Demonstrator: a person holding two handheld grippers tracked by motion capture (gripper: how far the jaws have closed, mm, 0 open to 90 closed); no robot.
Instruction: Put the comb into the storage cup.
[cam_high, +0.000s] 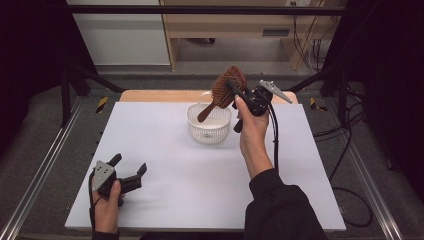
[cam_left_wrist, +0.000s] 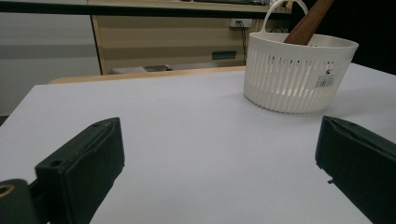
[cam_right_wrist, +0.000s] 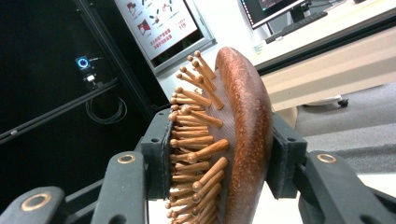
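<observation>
1. High view, left side: the left gripper (cam_high: 129, 169) rests low on the white counter (cam_high: 165, 165) near its front left corner, held in the person's left hand (cam_high: 106, 210). Its fingers stand wide apart with nothing between them.
2. Left gripper view: the two black fingers (cam_left_wrist: 79, 163) frame a bare stretch of counter, and the white slotted basket (cam_left_wrist: 299, 74) stands well beyond them toward the right, with the brown handle of the hairbrush (cam_left_wrist: 310, 21) slanting up out of it.
3. High view, centre: the basket (cam_high: 209, 125) sits on the counter toward the far edge. The wooden hairbrush (cam_high: 225, 90) hangs tilted above it, head up and to the right, handle end dipping down inside the rim.
4. High view, right: the right gripper (cam_high: 239, 92) is raised above the counter just right of the basket, in the person's right hand (cam_high: 252, 132), dark sleeve trailing toward the front edge.
5. Right gripper view: the fingers (cam_right_wrist: 285, 158) are clamped on the brush head (cam_right_wrist: 243, 135), one pad against the smooth wooden back, the other against the bristle side.
</observation>
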